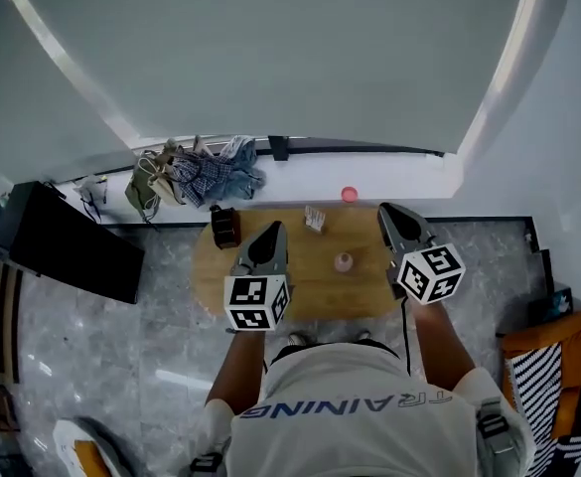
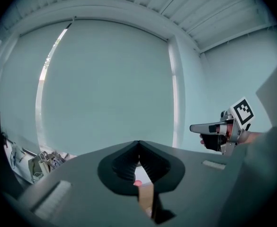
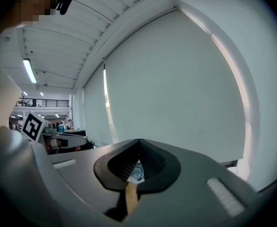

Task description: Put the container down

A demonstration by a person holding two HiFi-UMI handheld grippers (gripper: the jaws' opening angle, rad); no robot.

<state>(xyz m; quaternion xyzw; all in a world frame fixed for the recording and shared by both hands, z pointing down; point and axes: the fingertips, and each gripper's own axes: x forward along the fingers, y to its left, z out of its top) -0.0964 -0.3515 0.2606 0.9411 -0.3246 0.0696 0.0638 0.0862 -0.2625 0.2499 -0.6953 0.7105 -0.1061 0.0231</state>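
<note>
A small oval wooden table (image 1: 300,284) stands in front of me in the head view. On its left end sits a dark container (image 1: 225,227). A small pink bottle (image 1: 344,261) is near the middle, and a small pale object (image 1: 315,218) is at the far edge. My left gripper (image 1: 274,229) hovers over the table right of the dark container, jaws shut with nothing between them (image 2: 138,143). My right gripper (image 1: 386,210) is over the table's right end, also shut and empty (image 3: 139,141). Each gripper shows in the other's view: the right gripper (image 2: 195,127) and the left gripper (image 3: 81,135).
A pile of clothes and bags (image 1: 206,172) lies by the wall behind the table. A red object (image 1: 349,195) sits on the white ledge. A black cabinet (image 1: 67,241) stands at the left and a striped chair (image 1: 548,366) at the right. The floor is grey stone.
</note>
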